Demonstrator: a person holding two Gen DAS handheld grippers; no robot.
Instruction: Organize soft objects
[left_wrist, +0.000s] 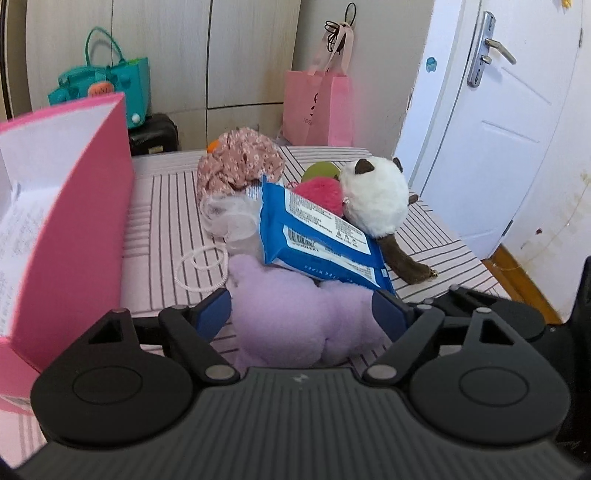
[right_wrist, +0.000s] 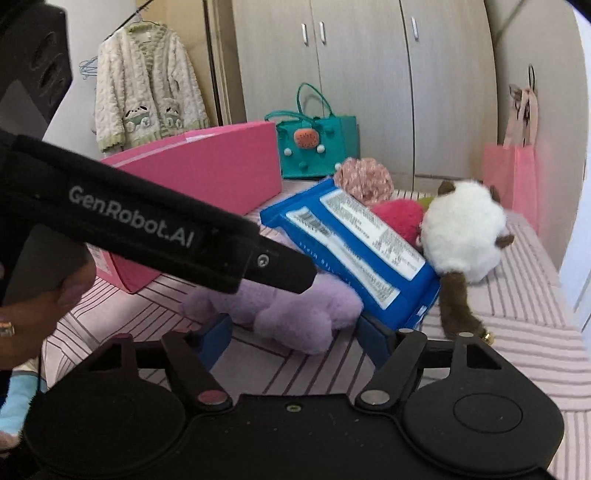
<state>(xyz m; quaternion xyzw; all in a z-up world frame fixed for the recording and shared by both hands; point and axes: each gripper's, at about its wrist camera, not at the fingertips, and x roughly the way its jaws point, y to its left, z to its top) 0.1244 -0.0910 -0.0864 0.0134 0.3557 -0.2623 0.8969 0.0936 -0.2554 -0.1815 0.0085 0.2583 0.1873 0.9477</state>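
A purple plush toy (left_wrist: 295, 317) lies on the striped bed, nearest to me. My left gripper (left_wrist: 300, 314) straddles it, and both blue pads (left_wrist: 212, 314) touch its flanks. A blue wipes pack (left_wrist: 317, 236) leans on the plush, against a white and brown plush (left_wrist: 373, 195). Behind them sit a pink pompom (left_wrist: 321, 194), a floral fabric bundle (left_wrist: 236, 162) and a white hair tie (left_wrist: 203, 269). My right gripper (right_wrist: 295, 339) is open low over the bed. One lobe of the purple plush (right_wrist: 291, 325) lies between its pads, and striped sheet shows beside the left pad. The left gripper's black body (right_wrist: 166, 229) crosses the right wrist view.
An open pink box (left_wrist: 74, 221) stands on the bed at the left. A teal handbag (right_wrist: 317, 147) and a pink paper bag (left_wrist: 317, 107) sit by the wardrobe. A white door (left_wrist: 498, 129) is on the right. A hand (right_wrist: 33, 306) shows at the lower left.
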